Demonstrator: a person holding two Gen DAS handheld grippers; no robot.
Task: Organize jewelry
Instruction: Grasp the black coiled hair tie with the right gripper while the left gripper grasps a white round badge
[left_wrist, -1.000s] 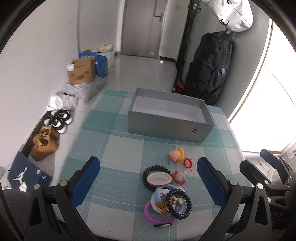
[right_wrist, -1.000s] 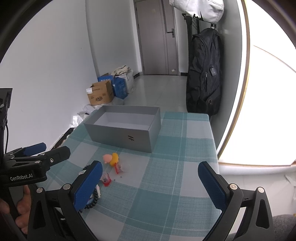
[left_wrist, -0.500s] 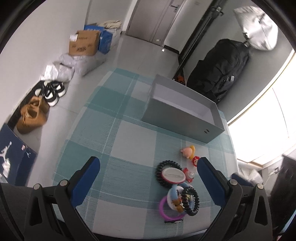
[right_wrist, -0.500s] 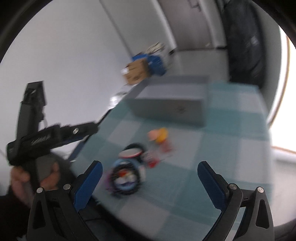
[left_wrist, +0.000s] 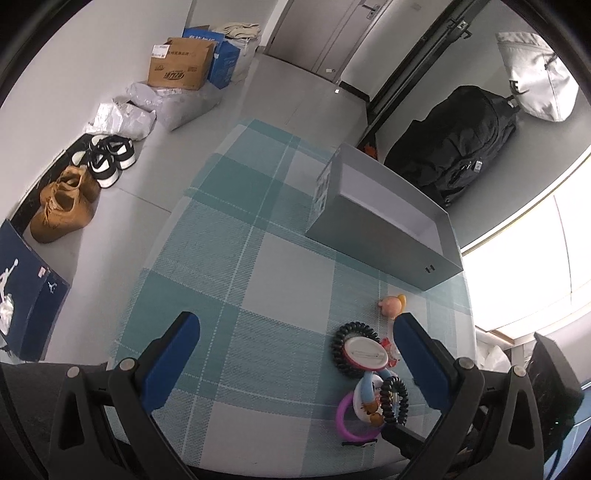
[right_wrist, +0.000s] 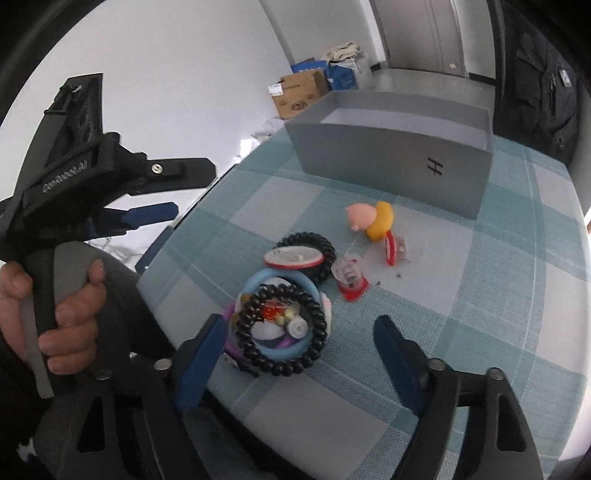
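A pile of jewelry lies on the teal checked cloth: a black bead bracelet (right_wrist: 282, 332) on a blue ring (right_wrist: 275, 277), a black spiral band around a round badge (right_wrist: 295, 256), red rings (right_wrist: 389, 249) and a pink-and-yellow toy (right_wrist: 369, 218). Behind stands an open grey box (right_wrist: 391, 162) (left_wrist: 384, 225). My right gripper (right_wrist: 300, 325) hangs low over the pile, jaws closing, with the bead bracelet between them beside the left finger; neither pad presses on it. My left gripper (left_wrist: 293, 325) is open over bare cloth, the pile (left_wrist: 369, 384) by its right finger.
A hand (right_wrist: 70, 314) holds the left gripper's handle at the table's left edge. The near table edge runs just under both grippers. On the floor to the left are shoes (left_wrist: 62, 206), a cardboard box (left_wrist: 181, 66) and bags; a black backpack (left_wrist: 461, 140) leans behind the grey box.
The right gripper has swung down and left from the open cloth onto the jewelry pile, and its jaws have narrowed. The left gripper has rolled and shifted, so the pile sits at its right finger.
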